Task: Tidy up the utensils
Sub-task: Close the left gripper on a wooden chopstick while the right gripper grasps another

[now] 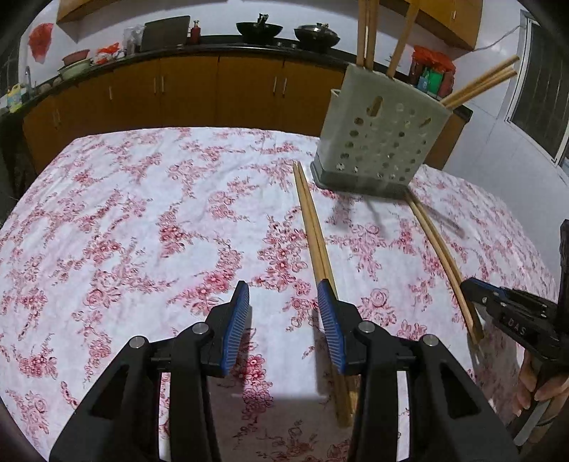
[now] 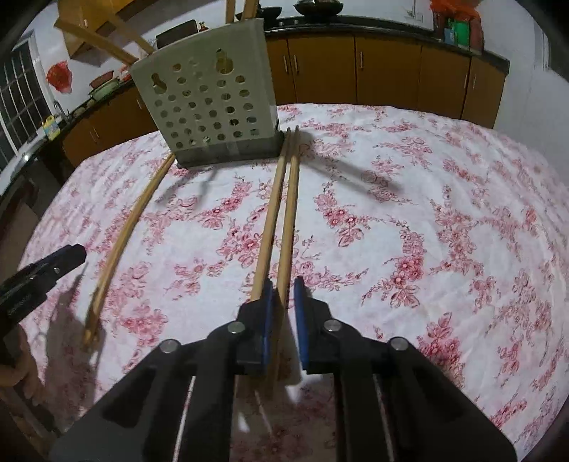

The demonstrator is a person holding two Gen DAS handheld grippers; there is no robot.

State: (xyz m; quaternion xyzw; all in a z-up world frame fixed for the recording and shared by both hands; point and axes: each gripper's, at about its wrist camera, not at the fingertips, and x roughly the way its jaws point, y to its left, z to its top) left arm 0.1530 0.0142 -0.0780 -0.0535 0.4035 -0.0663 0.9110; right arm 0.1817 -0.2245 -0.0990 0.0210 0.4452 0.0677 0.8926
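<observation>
Here the right gripper [image 2: 284,302] has its fingers almost together around 1 chopstick [image 2: 287,227]; the left gripper [image 1: 282,312] stands wide apart over the tablecloth [image 1: 142,220].

Kitchen backdrop
Floral tablecloth [image 1: 142,220] fills mid-frame; orange cabinets [image 1: 188,92] behind, two dark woks [image 1: 259,29] (upper centre) on the counter.

L wrist cam sits low over the floral tablecloth [image 1: 142,213], facing the utensil holder [image 1: 377,138], which stands far-right w/ cabinets behind. R wrist cam: same low height, faces the holder [image 2: 209,103] from its other side, nearer. Both share holder, cloth & chopsticks.
</observation>
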